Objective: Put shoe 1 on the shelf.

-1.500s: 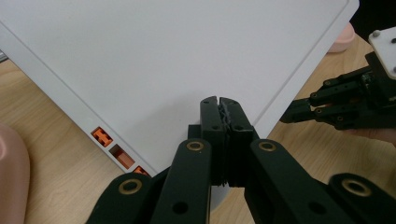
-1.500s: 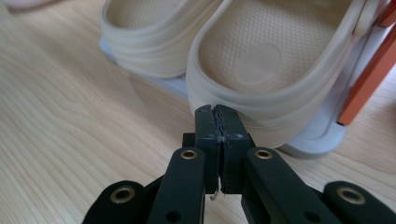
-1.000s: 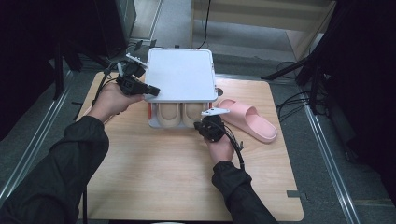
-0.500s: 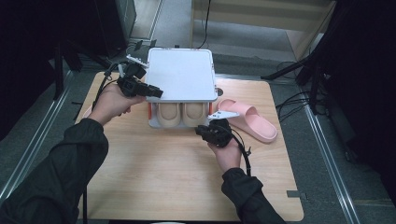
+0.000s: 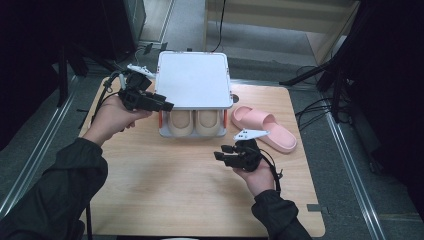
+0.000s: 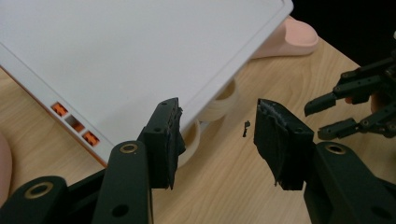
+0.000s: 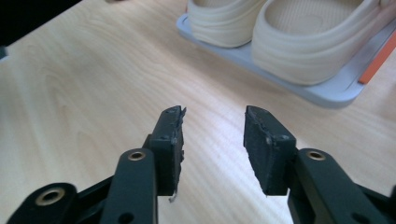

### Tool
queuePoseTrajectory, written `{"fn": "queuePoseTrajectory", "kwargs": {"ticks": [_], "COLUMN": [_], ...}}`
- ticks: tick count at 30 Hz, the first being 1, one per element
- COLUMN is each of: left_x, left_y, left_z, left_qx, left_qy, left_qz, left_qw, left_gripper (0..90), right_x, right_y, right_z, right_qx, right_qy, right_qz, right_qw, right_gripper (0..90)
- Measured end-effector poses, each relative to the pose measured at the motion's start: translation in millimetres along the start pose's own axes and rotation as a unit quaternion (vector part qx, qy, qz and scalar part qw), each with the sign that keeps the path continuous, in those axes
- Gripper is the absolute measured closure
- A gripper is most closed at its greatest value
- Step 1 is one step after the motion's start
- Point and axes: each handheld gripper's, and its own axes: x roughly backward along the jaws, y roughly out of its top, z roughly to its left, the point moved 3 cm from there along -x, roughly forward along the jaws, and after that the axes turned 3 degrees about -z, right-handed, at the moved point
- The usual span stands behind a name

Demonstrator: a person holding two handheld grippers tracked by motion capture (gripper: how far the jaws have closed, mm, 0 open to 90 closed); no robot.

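Over on the left, the left gripper (image 5: 162, 106) hangs just off the near left corner of the white rack (image 5: 194, 80), jaws apart with nothing between them. They have just been opening, so I'd call this a release. In its own view the white lid (image 6: 140, 51) sits right ahead of the jaws, the orange side clips (image 6: 74, 123) below it. Staying that close lets it steady the rack again if needed.

In the middle, the beige pair (image 5: 195, 122) is tucked under the lid on the rack's lower shelf, heels poking out toward the near edge, side by side and touching. That is the point of the rack: one tidy slot for both. The right gripper's view shows them sitting square on the grey tray (image 7: 322, 93).

Further right, the right gripper (image 5: 223, 152) is off the rack, over bare table (image 5: 165, 195) near the shoes, jaws spread and empty; they too have just been opening. My guess is the push-in is done.

Far right, the pink slipper (image 5: 265, 129) lies loose on the table just beside the rack, toe pointing left. It looks like the next one to pick up, and the right gripper is nearest to it.
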Motion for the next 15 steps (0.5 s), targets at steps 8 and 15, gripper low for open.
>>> {"fn": "queuePoseTrajectory", "kwargs": {"ticks": [8,15], "left_x": [14.8,19.7], "left_y": [-24.2,-48.6], "left_z": [-7.0,-7.1], "left_qx": [0.001,0.009], "left_qy": [0.003,0.004], "left_qz": [-0.001,0.003], "left_qw": [1.0000,0.9999], "left_gripper": [48.3,46.9], "right_x": [14.7,18.2], "right_y": [-5.7,-10.0], "right_z": [1.0,0.9], "right_qx": [0.000,0.016], "right_qy": [0.006,0.018], "right_qz": [-0.004,0.003], "right_qw": [1.0000,0.9997], "right_gripper": [54.4,48.4]}}
